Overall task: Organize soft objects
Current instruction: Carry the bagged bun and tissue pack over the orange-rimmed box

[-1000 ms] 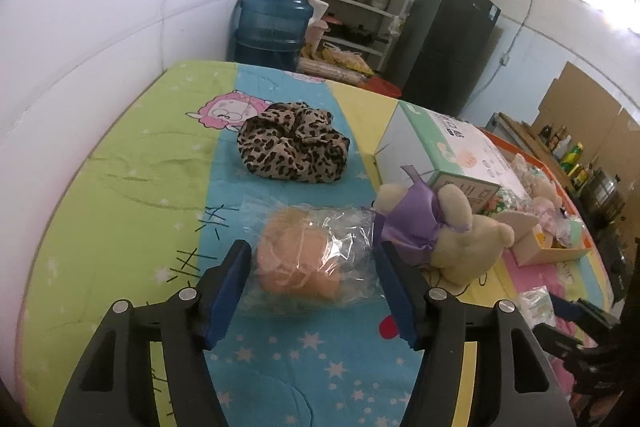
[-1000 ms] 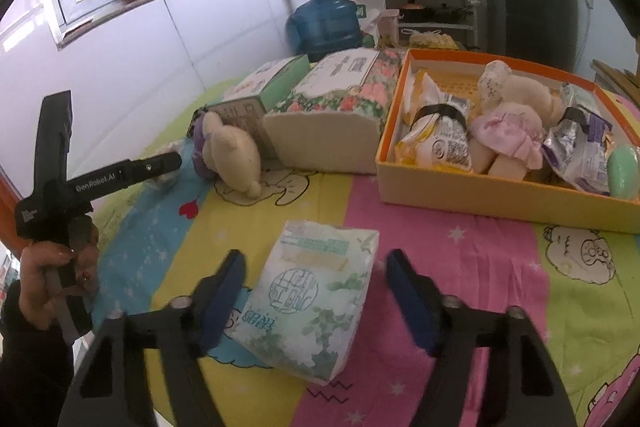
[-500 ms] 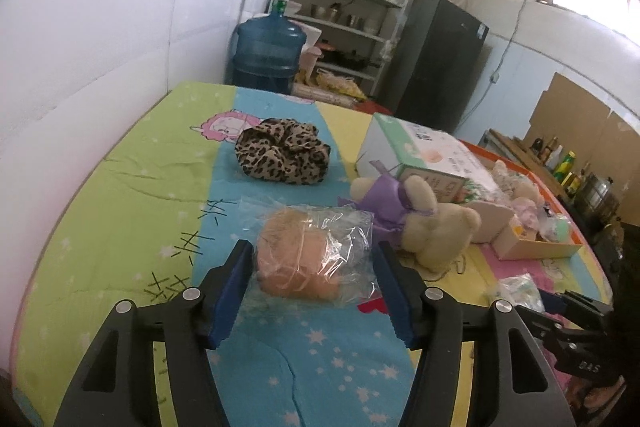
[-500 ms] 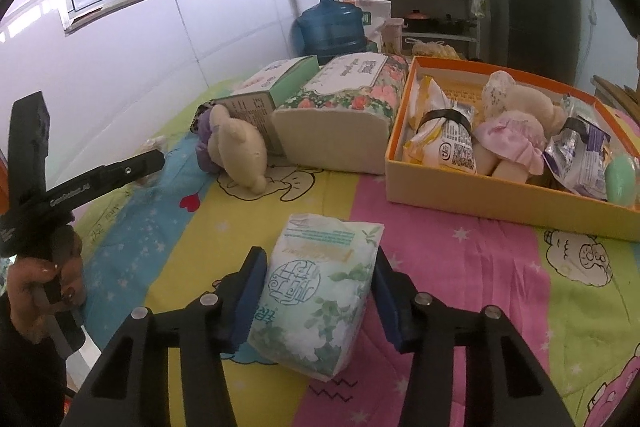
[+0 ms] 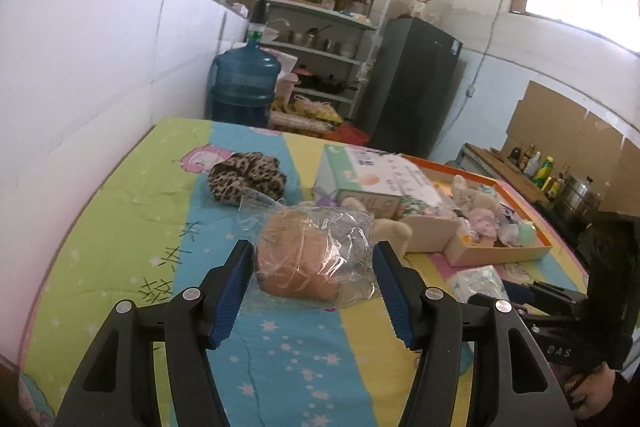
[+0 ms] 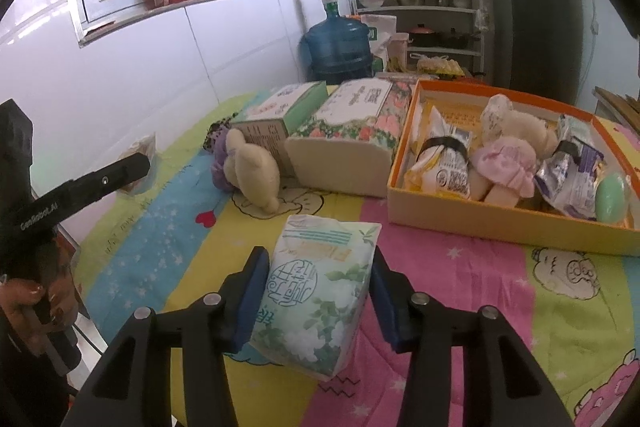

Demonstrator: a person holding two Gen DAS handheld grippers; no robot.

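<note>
I have my left claw (image 5: 314, 281) clamped on the bagged bun (image 5: 310, 261), lifted near the desk's (image 5: 120, 227) left edge. My right claw (image 6: 316, 293) has just been closing and now pinches the one tissue pack (image 6: 320, 291) near the front edge. Next, I judge, both go into the orange box (image 6: 480, 223). Two teddy bears, two cartons.

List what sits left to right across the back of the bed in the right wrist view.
Purple-dressed plush → green box → floral tissue pack → orange tray.
</note>
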